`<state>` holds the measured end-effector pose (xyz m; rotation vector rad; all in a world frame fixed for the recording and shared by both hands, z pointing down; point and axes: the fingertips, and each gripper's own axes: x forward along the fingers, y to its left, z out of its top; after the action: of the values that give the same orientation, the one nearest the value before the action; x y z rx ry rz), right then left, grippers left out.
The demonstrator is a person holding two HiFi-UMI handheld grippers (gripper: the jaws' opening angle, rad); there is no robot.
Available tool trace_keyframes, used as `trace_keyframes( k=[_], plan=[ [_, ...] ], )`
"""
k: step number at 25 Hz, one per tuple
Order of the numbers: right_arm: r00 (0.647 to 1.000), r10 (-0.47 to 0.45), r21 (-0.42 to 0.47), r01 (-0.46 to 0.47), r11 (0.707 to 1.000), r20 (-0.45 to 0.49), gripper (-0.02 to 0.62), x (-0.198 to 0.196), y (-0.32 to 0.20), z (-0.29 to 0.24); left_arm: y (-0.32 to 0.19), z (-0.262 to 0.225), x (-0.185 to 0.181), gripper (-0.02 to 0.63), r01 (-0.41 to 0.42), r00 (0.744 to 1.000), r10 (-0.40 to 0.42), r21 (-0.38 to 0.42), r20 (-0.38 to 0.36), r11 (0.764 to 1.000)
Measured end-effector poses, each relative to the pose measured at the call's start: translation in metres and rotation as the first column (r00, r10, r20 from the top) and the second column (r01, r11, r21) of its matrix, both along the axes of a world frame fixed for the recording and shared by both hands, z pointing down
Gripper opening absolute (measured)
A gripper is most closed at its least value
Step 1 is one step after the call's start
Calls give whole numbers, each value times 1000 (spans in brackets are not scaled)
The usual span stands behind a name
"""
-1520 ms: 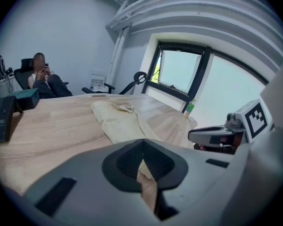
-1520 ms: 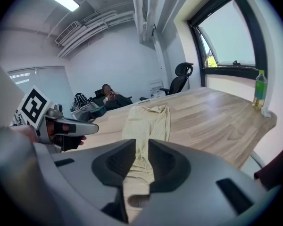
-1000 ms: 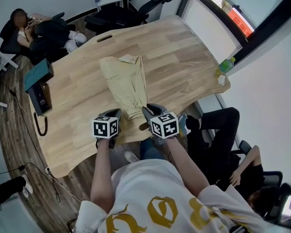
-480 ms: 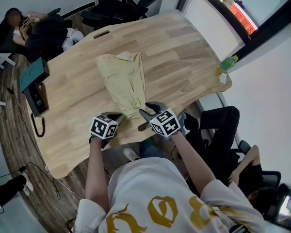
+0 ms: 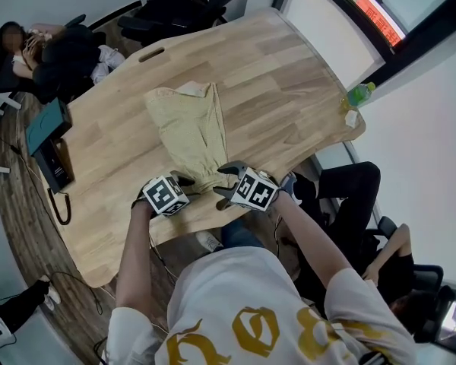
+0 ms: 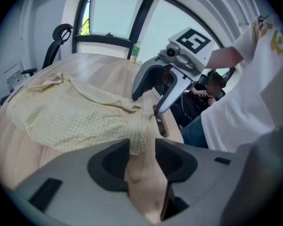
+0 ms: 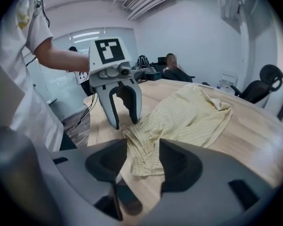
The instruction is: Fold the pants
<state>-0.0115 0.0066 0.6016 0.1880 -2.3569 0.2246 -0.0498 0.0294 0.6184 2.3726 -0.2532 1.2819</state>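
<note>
Yellow pants [image 5: 188, 131] lie flat on the wooden table [image 5: 289, 74], with the cuffs at six o'clock. The left gripper [image 5: 184, 181] and right gripper [image 5: 225, 179] have just been opening; both are released, each with a cuff loose between its jaws. Office chairs [image 5: 167, 10] stand at twelve o'clock and a bottle [image 5: 357, 95] at three.

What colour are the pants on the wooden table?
The cloth pants are pale yellow with a fine check, clearest in the left gripper view.

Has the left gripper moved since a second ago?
Yes: the left gripper has edged right toward the pants' cuff; its jaws have just been opening, the cuff now between them.
</note>
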Motion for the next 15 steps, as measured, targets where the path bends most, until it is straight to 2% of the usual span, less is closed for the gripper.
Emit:
trace_keyframes(
  k=[3,6,12,15],
  plan=[
    [994,-84,3,84,996,-65,212,1,3,14,2,0,4,172,-92,995,92,14,29,996],
    [983,-148,-16,147,989,-108,247,-1,8,25,-2,-7,10,172,-172,984,168,83,50,982],
    [973,-196,4,198,980,-122,252,-1,8,40,7,23,12,209,-280,953,280,-8,113,960],
    [966,-230,35,235,971,-114,252,-2,7,42,3,31,12,216,-259,961,261,-27,93,965]
  ],
)
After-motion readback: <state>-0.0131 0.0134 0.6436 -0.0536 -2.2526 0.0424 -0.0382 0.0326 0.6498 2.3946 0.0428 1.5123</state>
